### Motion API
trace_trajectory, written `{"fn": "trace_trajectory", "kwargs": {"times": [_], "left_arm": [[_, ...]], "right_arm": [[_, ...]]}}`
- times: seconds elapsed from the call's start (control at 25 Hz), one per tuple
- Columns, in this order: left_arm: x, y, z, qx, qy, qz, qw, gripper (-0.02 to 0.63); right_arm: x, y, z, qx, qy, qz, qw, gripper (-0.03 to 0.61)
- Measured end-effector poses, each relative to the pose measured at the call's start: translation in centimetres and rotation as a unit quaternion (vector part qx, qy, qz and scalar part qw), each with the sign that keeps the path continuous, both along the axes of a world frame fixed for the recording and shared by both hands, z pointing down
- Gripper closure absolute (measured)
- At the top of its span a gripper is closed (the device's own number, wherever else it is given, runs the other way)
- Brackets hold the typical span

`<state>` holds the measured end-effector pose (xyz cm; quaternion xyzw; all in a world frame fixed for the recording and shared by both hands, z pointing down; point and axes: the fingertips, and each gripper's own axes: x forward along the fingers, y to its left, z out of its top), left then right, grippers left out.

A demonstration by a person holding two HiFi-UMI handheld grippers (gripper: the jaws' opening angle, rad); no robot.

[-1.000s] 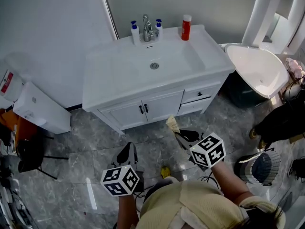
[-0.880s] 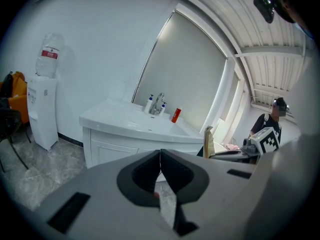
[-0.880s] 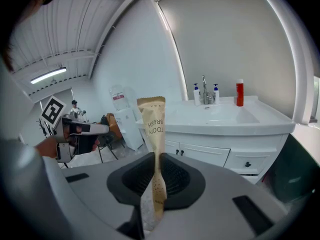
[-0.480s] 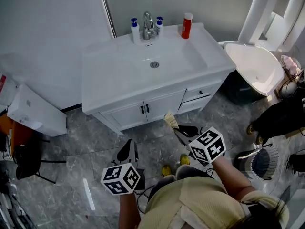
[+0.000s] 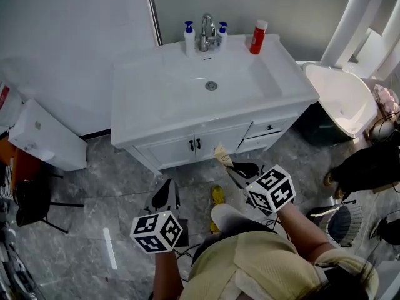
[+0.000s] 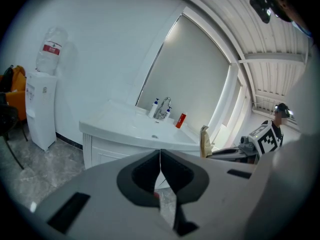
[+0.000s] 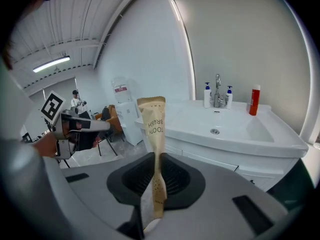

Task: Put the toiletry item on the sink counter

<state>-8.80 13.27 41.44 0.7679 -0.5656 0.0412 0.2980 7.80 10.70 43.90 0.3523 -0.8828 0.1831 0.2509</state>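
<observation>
- Here, a white sink bench (image 5: 156,105) with cupboard doors below fills the upper middle of the head view. Its basin is bare around the drain. A person stands on the grey stone-patterned floor (image 5: 112,186), well apart from the bench's front edge.
- A white water dispenser (image 5: 47,144) stands against the wall to the left of the bench.
- The right gripper (image 7: 156,159) is held forward toward the cupboard doors, its jaws clenched on a toothbrush packet.
- The left gripper (image 6: 160,159) hangs lower and nearer the person, its jaws pressed together with nothing between them.
- A chrome faucet (image 5: 208,33) rises at the back rim of the bench. The left pump bottle (image 5: 189,37) and the right pump bottle (image 5: 222,30) stand just beside it, and a red bottle (image 5: 257,36) stands apart at the right.
- The tan toothbrush packet (image 7: 152,124) stands upright out of the right jaws. It is in the air, short of the bench and touching nothing else.
- The carry looks to be the step in hand, with the placing not yet begun. The next move calls for closing on the bench and reaching over its front edge. The packet should then be lowered onto flat surface beside the basin before the jaws let go. A light packet set on the slope could slide into the bowl.
</observation>
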Motion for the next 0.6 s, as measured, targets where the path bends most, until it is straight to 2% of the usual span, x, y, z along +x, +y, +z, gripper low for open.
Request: {"fn": "trace_trajectory", "kwargs": {"times": [0.6], "left_arm": [[-1.0,-8.4,-0.9,0.007,-0.024,-0.018,0.9995,0.574]], "right_arm": [[-1.6,-9.5,-0.7,0.012,-0.02,-0.025,0.999,0.518]]}}
